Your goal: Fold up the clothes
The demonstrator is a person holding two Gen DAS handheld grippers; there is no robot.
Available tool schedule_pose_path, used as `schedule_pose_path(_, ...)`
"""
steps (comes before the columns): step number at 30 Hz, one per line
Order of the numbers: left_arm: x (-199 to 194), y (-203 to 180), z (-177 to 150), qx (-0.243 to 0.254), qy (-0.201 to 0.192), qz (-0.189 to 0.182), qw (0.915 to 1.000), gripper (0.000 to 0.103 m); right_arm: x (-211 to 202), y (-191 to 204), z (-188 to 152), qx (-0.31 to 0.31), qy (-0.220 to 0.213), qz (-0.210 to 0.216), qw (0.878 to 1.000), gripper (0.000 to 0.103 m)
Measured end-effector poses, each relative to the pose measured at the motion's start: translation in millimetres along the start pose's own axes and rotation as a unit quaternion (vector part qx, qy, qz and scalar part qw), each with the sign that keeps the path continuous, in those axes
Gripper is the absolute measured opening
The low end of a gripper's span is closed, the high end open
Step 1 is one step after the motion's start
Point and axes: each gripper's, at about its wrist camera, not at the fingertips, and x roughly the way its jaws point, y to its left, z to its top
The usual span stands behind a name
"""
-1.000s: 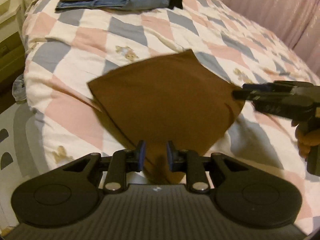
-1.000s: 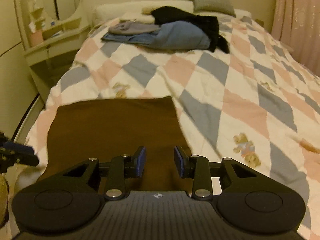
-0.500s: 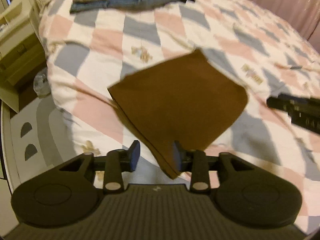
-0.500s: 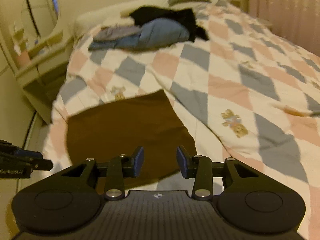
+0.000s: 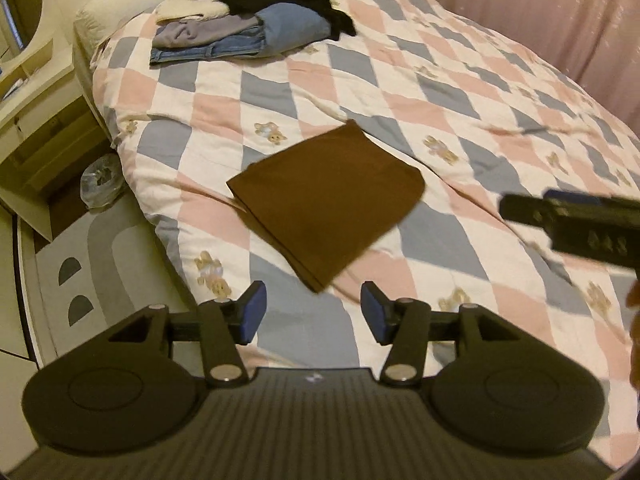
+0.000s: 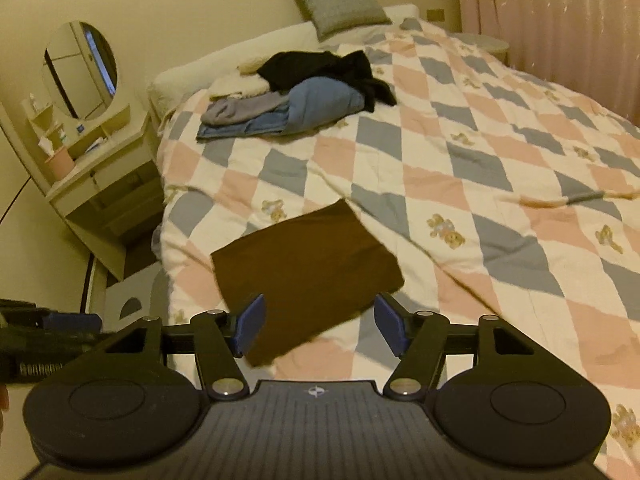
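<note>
A brown garment (image 5: 328, 200), folded into a flat rectangle, lies on the checked quilt near the bed's near edge; it also shows in the right wrist view (image 6: 308, 276). My left gripper (image 5: 312, 312) is open and empty, held above and short of the garment's near corner. My right gripper (image 6: 318, 326) is open and empty, above the garment's near edge without touching it. The right gripper shows at the right edge of the left wrist view (image 5: 568, 220). The left gripper shows at the left edge of the right wrist view (image 6: 52, 332).
A pile of unfolded clothes (image 6: 304, 96), black, blue and grey, lies near the head of the bed. A grey pillow (image 6: 336, 0) leans on the wall. A dressing table with a round mirror (image 6: 80, 76) stands left of the bed. Pink curtains (image 6: 560, 20) hang on the right.
Both grippers have opened, let go of the brown garment and pulled back and up from it. The garment now lies flat on the quilt, farther from both cameras.
</note>
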Motion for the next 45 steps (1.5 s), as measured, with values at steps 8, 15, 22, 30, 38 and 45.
schedule_pose_path(8,-18,-7,-22,0.005,0.016,0.006,0.9998,0.054,-24,11,-3,-0.01,0.013,-0.007,1.0,0.07)
schedule_pose_path(15,-27,2,-21,0.0,0.004,0.005,1.0,0.061,-30,22,-7,-0.036,0.015,-0.015,0.999,0.072)
schedule_pose_path(22,-32,12,-11,-0.006,-0.006,0.017,0.9998,0.062,-36,32,-5,-0.049,0.005,-0.013,0.999,0.074)
schedule_pose_path(30,-19,38,-12,-0.046,0.011,-0.001,0.9989,0.065,-27,24,-11,-0.012,0.017,0.016,1.0,0.079)
schedule_pose_path(38,29,92,-14,-0.129,0.062,-0.041,0.9889,0.065,24,-38,-58,0.228,0.091,0.127,0.961,0.079)
schedule_pose_path(45,90,131,2,-0.205,0.083,-0.121,0.9677,0.065,116,-63,-84,0.429,0.097,0.201,0.876,0.079)
